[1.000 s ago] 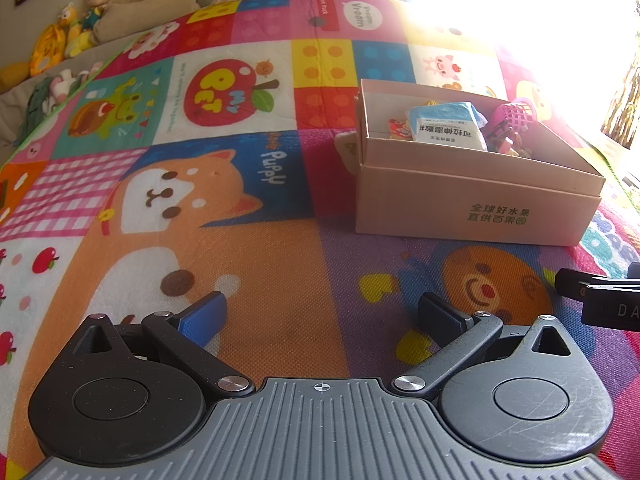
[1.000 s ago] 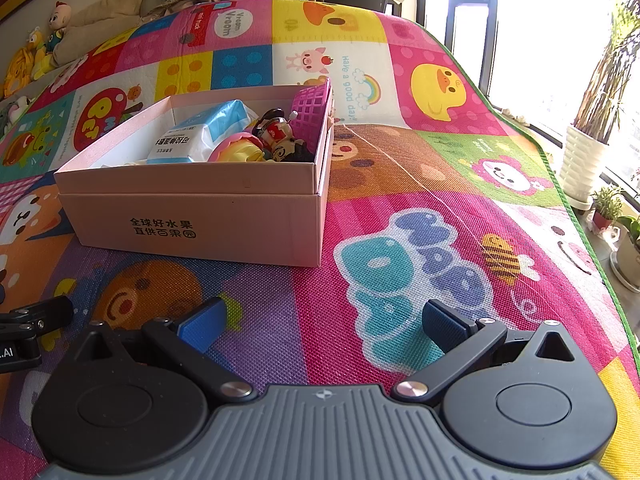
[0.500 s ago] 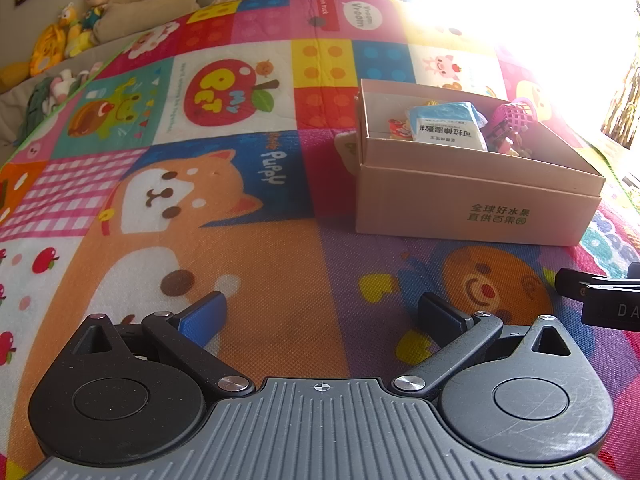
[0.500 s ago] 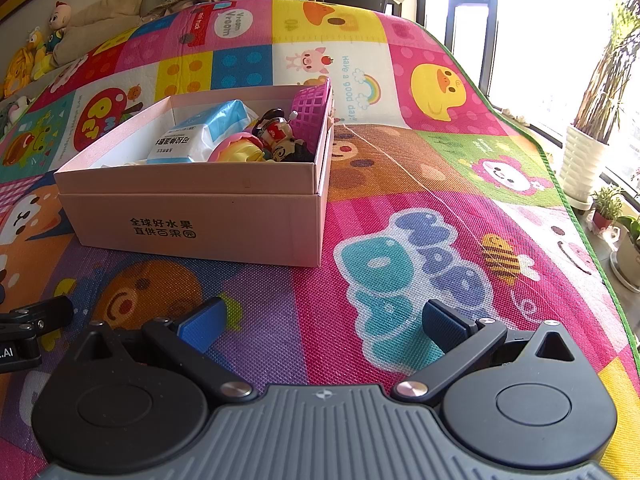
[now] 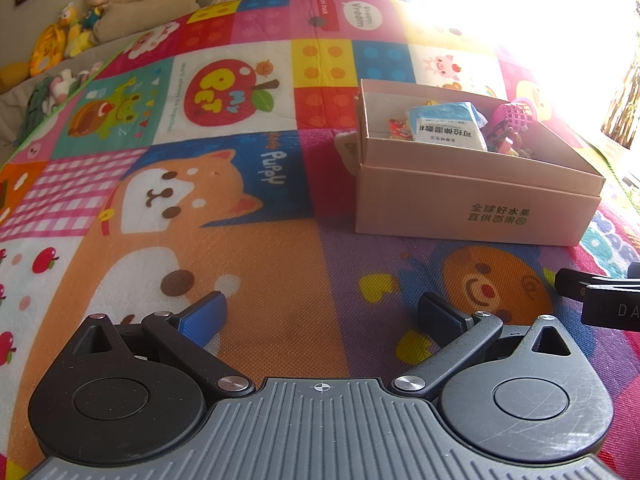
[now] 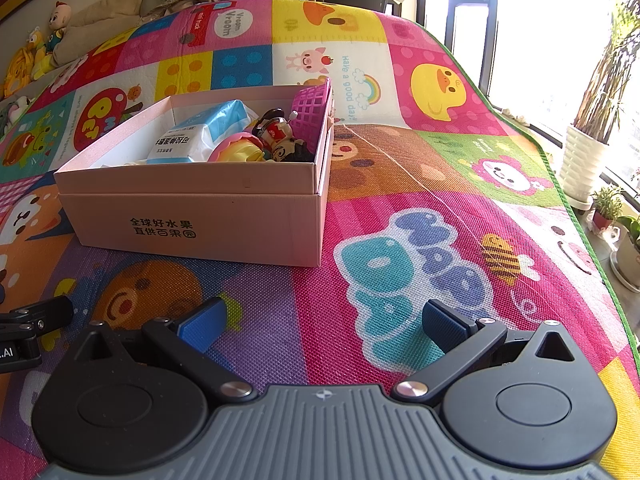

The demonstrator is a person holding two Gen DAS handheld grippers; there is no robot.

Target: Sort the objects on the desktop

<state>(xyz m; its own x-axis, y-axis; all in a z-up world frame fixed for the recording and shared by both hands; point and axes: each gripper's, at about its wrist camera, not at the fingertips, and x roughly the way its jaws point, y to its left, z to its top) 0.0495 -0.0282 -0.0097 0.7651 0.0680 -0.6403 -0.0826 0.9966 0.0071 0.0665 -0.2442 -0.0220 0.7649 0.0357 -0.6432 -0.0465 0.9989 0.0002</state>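
A: Left wrist cam: your left gripper (image 5: 322, 312) has its fingers spread wide with nothing between them, low over the play mat (image 5: 260, 280). The pink cardboard box (image 5: 476, 196) sits ahead to the right, with a blue tissue pack (image 5: 446, 126) inside.

B: Right wrist cam: your right gripper (image 6: 326, 322) is splayed and empty too. The box (image 6: 200, 208) is ahead-left, holding the tissue pack (image 6: 200, 136), a pink basket (image 6: 312, 106) and small toy figures (image 6: 276, 140).

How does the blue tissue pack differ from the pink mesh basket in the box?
The tissue pack is soft, blue and white, printed with text, lying near the box's middle. The mesh basket is rigid pink openwork, tipped on its side against the box's right end wall. Both sit inside the pink cardboard box, untouched by either gripper.
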